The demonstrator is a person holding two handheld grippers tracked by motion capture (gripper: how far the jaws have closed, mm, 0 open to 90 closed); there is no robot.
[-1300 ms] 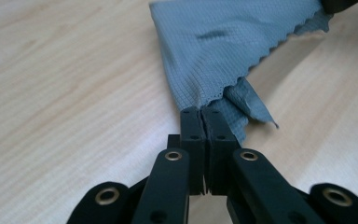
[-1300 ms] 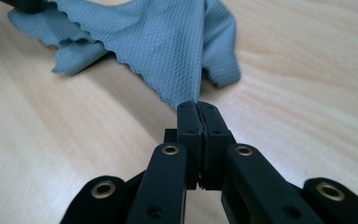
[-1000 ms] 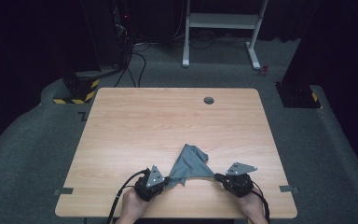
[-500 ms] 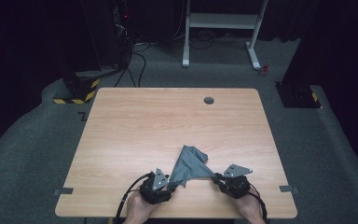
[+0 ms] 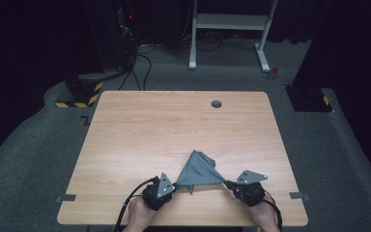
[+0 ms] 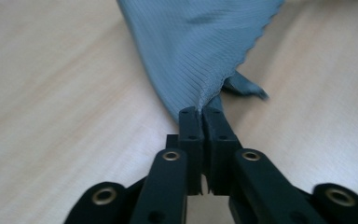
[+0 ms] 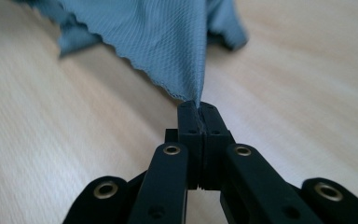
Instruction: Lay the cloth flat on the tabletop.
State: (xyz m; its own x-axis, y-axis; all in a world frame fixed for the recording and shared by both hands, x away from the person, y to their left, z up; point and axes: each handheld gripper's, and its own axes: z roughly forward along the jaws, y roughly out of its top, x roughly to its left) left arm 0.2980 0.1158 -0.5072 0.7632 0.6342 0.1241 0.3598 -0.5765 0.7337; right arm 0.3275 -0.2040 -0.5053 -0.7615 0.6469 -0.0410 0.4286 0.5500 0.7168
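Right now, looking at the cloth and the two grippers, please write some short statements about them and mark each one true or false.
1. The left gripper is shut on a corner of the grey cloth. True.
2. The right gripper is open and holds nothing. False: it is shut on the cloth too.
3. The cloth lies at the far edge of the table. False: it is near the person's edge.
4. The cloth is folded into a neat square. False: it is stretched between the grippers, roughly triangular.

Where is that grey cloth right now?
In the high view the grey cloth sits near the table's front edge, stretched between the left tool and right tool.
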